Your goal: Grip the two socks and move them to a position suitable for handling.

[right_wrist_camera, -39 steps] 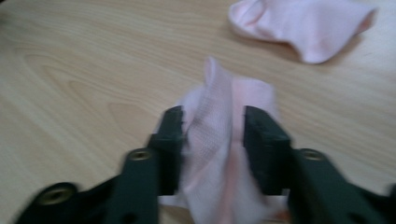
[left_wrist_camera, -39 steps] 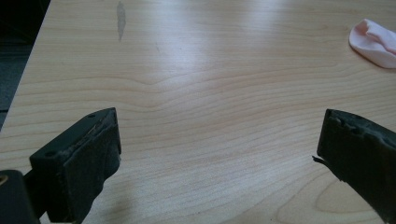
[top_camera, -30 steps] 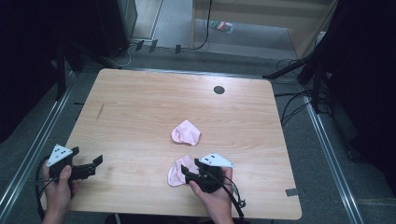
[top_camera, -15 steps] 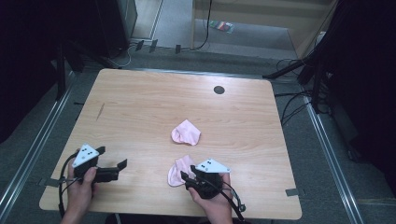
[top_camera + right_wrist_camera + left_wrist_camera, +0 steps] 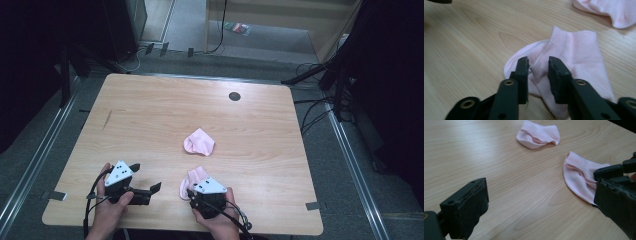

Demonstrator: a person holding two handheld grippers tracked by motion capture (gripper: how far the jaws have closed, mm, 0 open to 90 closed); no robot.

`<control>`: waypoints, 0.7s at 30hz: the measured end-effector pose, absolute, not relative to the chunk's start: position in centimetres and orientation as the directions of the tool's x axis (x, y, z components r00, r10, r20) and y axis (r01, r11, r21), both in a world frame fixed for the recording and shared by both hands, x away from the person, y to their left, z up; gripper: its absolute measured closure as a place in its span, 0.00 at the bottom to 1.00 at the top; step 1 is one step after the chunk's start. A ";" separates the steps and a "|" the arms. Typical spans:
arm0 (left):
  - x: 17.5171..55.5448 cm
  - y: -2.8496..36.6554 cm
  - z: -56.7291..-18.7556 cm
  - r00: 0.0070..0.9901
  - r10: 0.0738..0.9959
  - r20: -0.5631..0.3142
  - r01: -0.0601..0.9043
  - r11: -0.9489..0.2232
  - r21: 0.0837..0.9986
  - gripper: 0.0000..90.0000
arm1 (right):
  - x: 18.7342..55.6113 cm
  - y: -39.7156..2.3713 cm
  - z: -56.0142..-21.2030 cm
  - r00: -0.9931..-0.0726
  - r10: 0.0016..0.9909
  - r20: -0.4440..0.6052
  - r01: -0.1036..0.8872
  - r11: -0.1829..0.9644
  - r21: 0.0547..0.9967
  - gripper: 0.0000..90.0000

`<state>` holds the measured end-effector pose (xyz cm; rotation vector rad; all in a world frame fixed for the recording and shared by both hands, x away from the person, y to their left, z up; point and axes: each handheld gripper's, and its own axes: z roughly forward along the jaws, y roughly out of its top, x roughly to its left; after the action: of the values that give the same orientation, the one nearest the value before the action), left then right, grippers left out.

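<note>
Two pink socks lie on the wooden table (image 5: pixel 150 115). The far sock (image 5: pixel 199 142) (image 5: pixel 538 134) is crumpled near the table's middle. The near sock (image 5: pixel 192 179) (image 5: pixel 574 55) (image 5: pixel 580 177) lies by the front edge. My right gripper (image 5: pixel 192 194) (image 5: pixel 537 66) is down on it, jaws narrow and just closing, with a raised ridge of sock between them; the pads do not clearly squeeze it, so it is open. My left gripper (image 5: pixel 147 177) (image 5: pixel 541 202) hovers to the sock's left, jaws wide open and empty, pointing toward the sock and the right gripper (image 5: pixel 610 171).
A dark round hole (image 5: pixel 234 96) sits in the tabletop near the far edge. Metal rails run along both sides of the table, and cables and stands crowd the floor at the back right. Bare wood lies between the socks and the table's left side.
My left hand has moved right along the front edge toward the near sock. The right gripper has dropped slightly onto that sock. Both socks lie where they were.
</note>
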<state>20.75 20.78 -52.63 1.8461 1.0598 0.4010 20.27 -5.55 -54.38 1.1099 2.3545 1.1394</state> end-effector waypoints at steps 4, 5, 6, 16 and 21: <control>20.5 19.7 -52.6 0.604 0.781 -0.159 0.493 -0.210 0.844 0.00 | 20.1 -5.5 -54.7 -0.638 0.769 0.031 0.505 0.388 0.771 0.98; 20.4 19.3 -52.6 0.613 0.774 -0.158 0.491 -0.216 0.844 0.00 | 20.1 -5.6 -54.5 -0.635 0.771 0.044 0.507 0.373 0.778 0.98; 20.3 18.9 -52.6 0.618 0.771 -0.157 0.492 -0.222 0.842 0.00 | 20.1 -5.8 -54.3 -0.632 0.772 0.059 0.511 0.358 0.782 0.98; 20.1 14.2 -52.7 0.662 0.733 -0.155 0.503 -0.282 0.817 0.25 | 20.6 -7.8 -51.9 -0.599 0.770 0.222 0.557 0.201 0.806 0.98; 20.9 11.2 -53.4 0.647 0.754 -0.113 0.550 -0.359 0.754 0.47 | 21.0 -9.1 -50.8 -0.579 0.765 0.283 0.574 0.135 0.808 0.98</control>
<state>20.88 11.25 -53.35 2.0601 1.0132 0.3223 21.01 -9.12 -50.77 1.3255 2.2083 1.4236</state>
